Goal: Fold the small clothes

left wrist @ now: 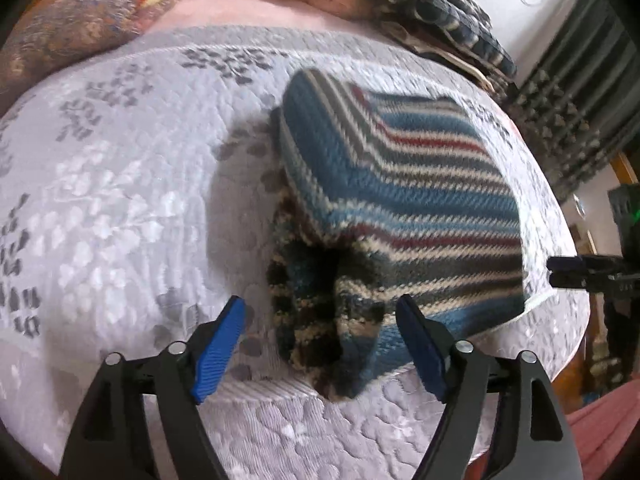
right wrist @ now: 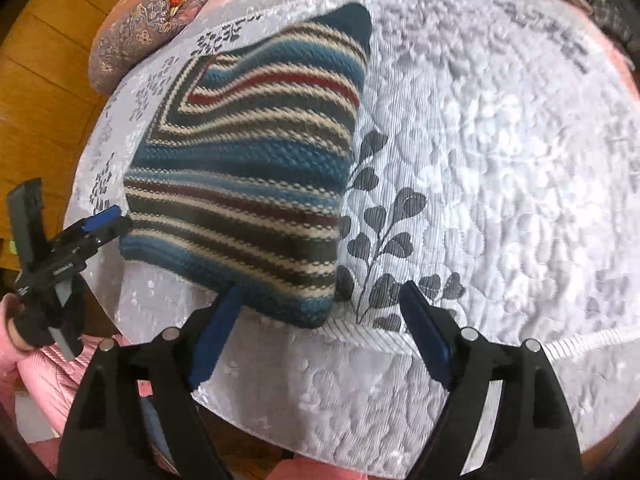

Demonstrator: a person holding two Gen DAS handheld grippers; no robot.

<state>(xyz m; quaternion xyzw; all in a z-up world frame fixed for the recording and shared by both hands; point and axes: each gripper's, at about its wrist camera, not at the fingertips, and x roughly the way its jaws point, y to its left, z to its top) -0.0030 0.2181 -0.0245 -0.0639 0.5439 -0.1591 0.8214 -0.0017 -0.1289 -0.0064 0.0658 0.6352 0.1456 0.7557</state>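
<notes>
The left tool (left wrist: 320, 340) is spread wide and grips nothing, its blue pads (left wrist: 218, 350) hanging just above the near end of a folded striped sweater (left wrist: 400, 184), where a fuzzy ribbed cuff or hem (left wrist: 316, 312) bunches out from under the fold; the right tool (right wrist: 320, 316) is likewise released and empty, one pad (right wrist: 216, 340) just beside the sweater's near edge, the other over the bare cover; seen from the left wrist, the right tool's tips (left wrist: 568, 272) point in from the right side, near the sweater's corner but apart from it, though that small view does not show how they stand; seen from the right wrist, the left tool (right wrist: 100, 220) sits close to the sweater's left corner, and whether it touches I cannot tell; the sweater, in bands of blue, cream, grey and dark red, lies flat in a rough square near the front edge of a bed, on a pale quilted cover (right wrist: 500, 140) with grey leaf prints; patterned cushions (left wrist: 72, 36) and a pile of other clothes (left wrist: 432, 0) lie at the far side of the bed; a pink sleeve (right wrist: 48, 368) shows behind the left tool.
</notes>
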